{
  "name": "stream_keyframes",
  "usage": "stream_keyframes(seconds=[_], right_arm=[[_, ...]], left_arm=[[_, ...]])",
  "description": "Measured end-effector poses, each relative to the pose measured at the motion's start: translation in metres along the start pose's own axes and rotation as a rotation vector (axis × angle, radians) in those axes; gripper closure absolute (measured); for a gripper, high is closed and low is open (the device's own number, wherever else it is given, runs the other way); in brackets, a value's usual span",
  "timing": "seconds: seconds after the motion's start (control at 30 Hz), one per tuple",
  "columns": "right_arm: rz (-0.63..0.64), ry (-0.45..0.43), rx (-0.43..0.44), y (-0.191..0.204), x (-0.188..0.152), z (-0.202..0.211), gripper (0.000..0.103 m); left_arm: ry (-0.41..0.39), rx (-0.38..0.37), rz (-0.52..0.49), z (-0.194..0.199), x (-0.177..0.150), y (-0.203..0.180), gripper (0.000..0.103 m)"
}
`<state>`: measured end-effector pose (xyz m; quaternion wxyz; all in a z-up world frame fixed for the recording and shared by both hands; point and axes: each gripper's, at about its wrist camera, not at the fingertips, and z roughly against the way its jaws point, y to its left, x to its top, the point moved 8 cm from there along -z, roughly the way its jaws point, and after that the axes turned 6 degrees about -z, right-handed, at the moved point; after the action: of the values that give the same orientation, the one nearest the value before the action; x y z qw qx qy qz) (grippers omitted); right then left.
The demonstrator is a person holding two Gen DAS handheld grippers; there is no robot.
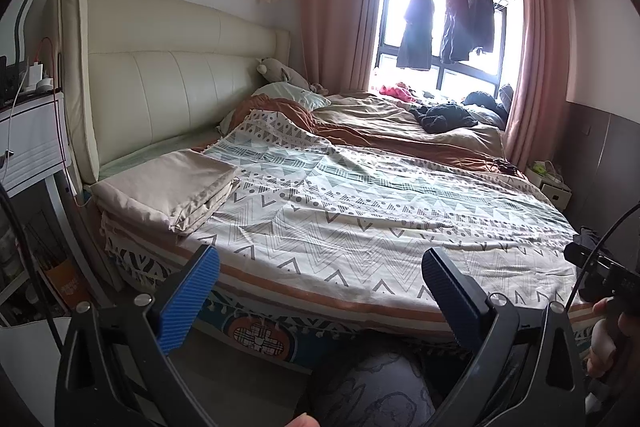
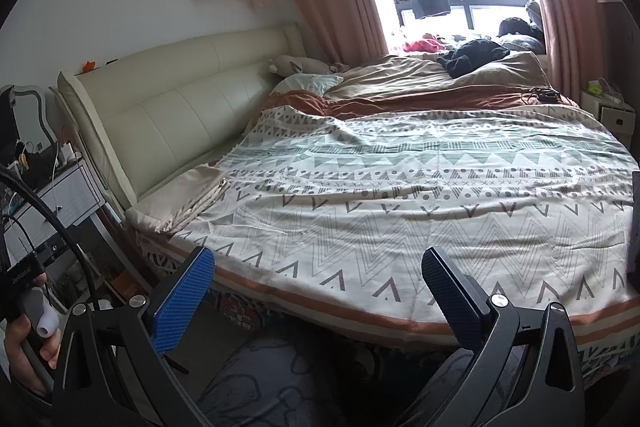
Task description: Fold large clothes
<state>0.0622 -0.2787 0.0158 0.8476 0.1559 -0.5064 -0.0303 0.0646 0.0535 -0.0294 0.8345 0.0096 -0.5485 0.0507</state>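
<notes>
A folded beige cloth (image 1: 172, 193) lies in a neat stack at the near left corner of the bed, next to the headboard; the right wrist view shows it (image 2: 188, 197) at the same corner. A patterned cover (image 1: 360, 211) with zigzags and triangles is spread flat over the bed (image 2: 400, 195). My left gripper (image 1: 320, 275) is open above the bed's near edge, nothing between its blue pads. My right gripper (image 2: 320, 271) is open too, hovering at the same edge and holding nothing. A dark garment (image 1: 444, 117) lies crumpled far off near the window (image 2: 472, 57).
A cream padded headboard (image 1: 168, 83) runs along the left. A white bedside cabinet (image 1: 28, 143) with cables stands at far left. Brown bedding (image 1: 384, 119), a plush toy (image 1: 280, 71) and pink curtains (image 1: 340, 7) lie beyond. Clothes (image 1: 452, 23) hang at the window. A hand (image 2: 24, 351) holds the other gripper's handle.
</notes>
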Motion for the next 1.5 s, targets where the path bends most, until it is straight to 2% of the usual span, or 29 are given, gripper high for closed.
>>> stream_keyframes(seconds=[1.5], right_arm=[[-0.019, -0.018, -0.011, -0.004, -0.008, 0.018, 0.0]], left_arm=[[-0.043, -0.029, -0.036, 0.022, 0.003, -0.011, 0.0]])
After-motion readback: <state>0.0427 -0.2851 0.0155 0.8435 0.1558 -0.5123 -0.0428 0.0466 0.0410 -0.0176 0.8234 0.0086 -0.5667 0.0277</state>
